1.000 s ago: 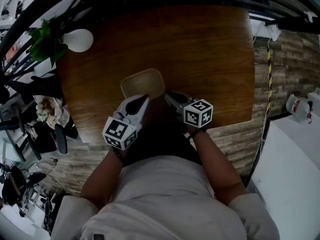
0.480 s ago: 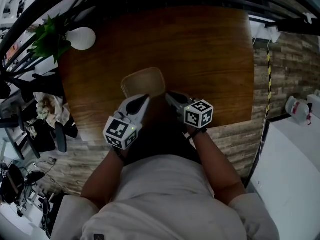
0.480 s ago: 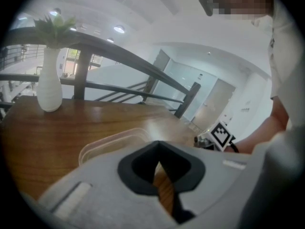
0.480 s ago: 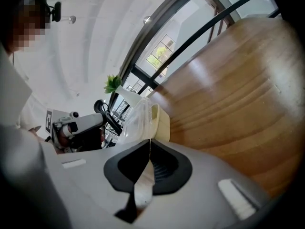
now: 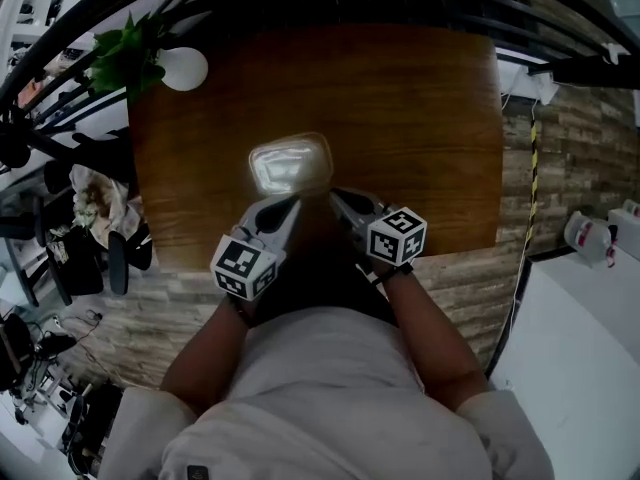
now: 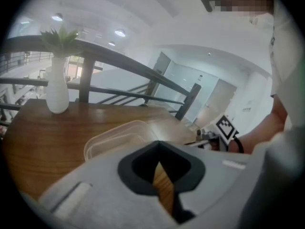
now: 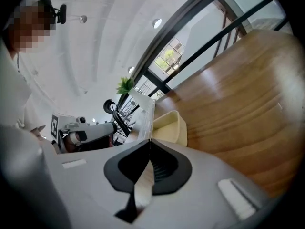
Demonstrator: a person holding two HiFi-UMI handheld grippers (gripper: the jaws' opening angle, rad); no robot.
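Fingers [image 7: 164, 168] of right gripper [image 7: 150, 141] closed, hiding container's [image 7: 172, 127] nr edge.

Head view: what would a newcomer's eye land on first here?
Most likely the clear plastic container, which shines brightly near the middle of the dark wooden table. Right at its near edge are the left gripper and the right gripper, both with jaws together and pointing toward it. A white vase with green leaves stands at the table's far left corner.
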